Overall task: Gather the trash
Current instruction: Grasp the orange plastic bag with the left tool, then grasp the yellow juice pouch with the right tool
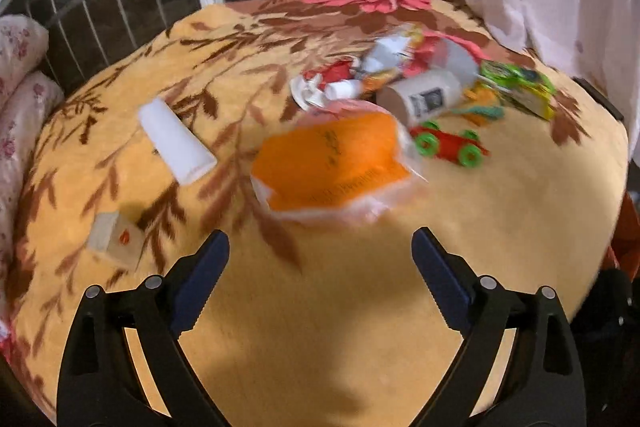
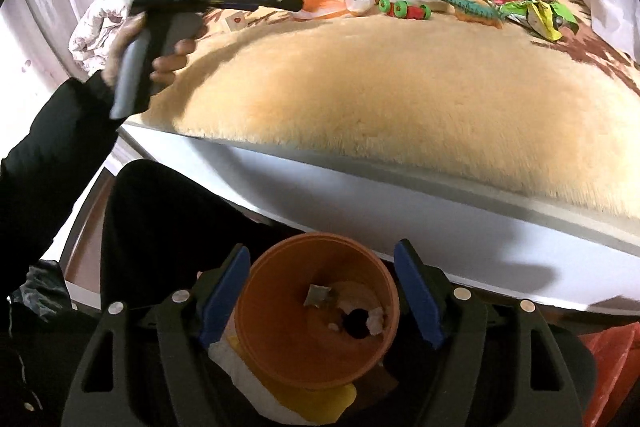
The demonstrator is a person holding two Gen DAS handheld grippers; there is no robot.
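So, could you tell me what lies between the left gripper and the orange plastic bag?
Nothing: in the left wrist view, only bare blanket separates the open left gripper from the orange plastic bag.

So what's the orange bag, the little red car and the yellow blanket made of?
The orange bag looks like thin plastic film: crinkled, shiny, see-through at its edges. The little red car looks like hard molded plastic, glossy with bright green wheels. The yellow blanket looks like soft plush fleece, probably synthetic: its fuzzy pile shows in the right wrist view.

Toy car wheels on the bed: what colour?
Green, on a red body; the toy car shows best in the left wrist view.
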